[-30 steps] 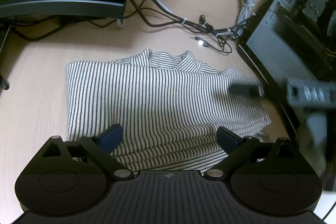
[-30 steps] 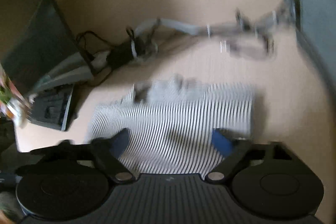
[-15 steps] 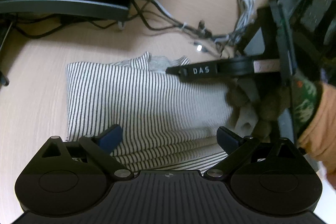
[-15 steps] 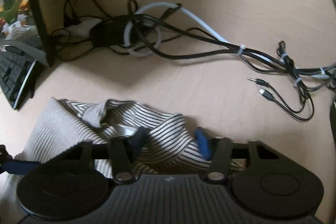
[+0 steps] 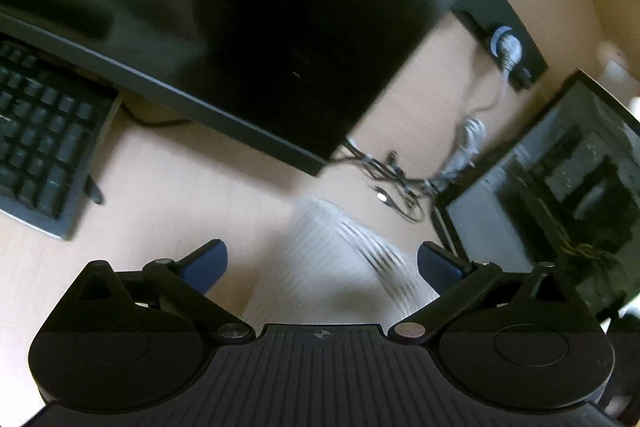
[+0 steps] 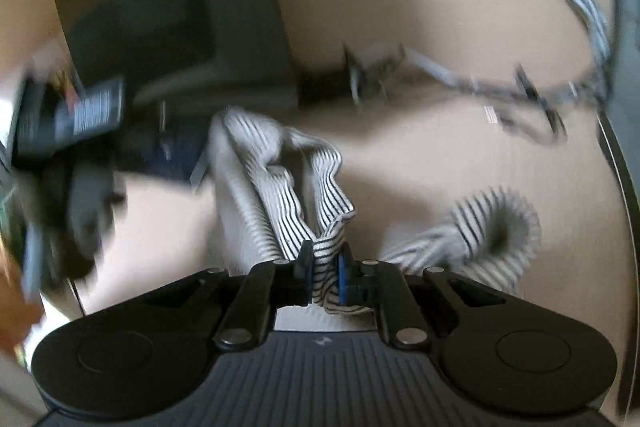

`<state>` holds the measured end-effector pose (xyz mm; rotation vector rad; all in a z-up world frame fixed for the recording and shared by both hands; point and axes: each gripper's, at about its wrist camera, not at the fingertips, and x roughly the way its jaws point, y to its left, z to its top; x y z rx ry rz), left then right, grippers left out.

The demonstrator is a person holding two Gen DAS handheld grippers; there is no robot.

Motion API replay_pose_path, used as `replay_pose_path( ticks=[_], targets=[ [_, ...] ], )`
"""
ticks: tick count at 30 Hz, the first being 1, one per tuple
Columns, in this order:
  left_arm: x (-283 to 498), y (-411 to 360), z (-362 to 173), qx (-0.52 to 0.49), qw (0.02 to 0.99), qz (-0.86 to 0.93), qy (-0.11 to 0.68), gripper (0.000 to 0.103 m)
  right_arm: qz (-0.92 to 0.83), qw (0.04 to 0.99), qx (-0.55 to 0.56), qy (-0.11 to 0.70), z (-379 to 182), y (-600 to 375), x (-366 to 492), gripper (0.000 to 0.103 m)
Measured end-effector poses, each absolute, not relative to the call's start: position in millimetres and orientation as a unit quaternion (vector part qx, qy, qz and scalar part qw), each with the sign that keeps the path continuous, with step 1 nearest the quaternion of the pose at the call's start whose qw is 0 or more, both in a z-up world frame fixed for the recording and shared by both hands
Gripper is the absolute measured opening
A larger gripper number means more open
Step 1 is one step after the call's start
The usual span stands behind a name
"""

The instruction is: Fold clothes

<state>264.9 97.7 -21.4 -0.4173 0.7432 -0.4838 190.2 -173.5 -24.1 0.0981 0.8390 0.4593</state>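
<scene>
The right gripper (image 6: 325,269) has its 2 fingers clamped on the striped shirt (image 6: 276,187). The left gripper (image 5: 322,263) hangs above the desk (image 5: 180,179), fingers apart.

On the desk (image 5: 168,187) we find the keyboard (image 5: 44,143) at far left, the monitor (image 5: 224,27) behind it toward centre, and the computer case (image 5: 560,187) at right. The cable bundle (image 5: 400,179) lies between monitor and case. The striped garment (image 5: 344,259) sits nearest us, in front of the cables.
</scene>
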Motion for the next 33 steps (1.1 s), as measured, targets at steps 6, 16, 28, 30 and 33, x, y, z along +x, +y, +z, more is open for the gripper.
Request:
replay_pose_path(
  ticks=[6, 16, 28, 30, 33],
  targets=[
    [257, 83, -18, -0.161, 0.876, -0.27, 0.366, 0.099, 0.181, 0.887, 0.038, 0.423, -50, -165, 156, 0.012],
    [236, 81, -56, -0.039, 0.848, -0.252, 0.465, 0.089, 0.156, 0.933, 0.054, 0.319, 21, -195, 138, 0.042],
    [226, 109, -46, -0.142, 0.813, -0.231, 0.516, 0.093, 0.079, 0.9, 0.058, 0.424, -58, -215, 158, 0.054],
    [226, 104, -54, -0.154, 0.796, -0.243, 0.533, 0.093, 0.086, 0.898, 0.059, 0.427, -62, -214, 158, 0.054],
    [227, 95, -65, -0.171, 0.769, -0.261, 0.558, 0.091, 0.093, 0.892, 0.081, 0.435, -64, -217, 167, 0.054]
  ],
)
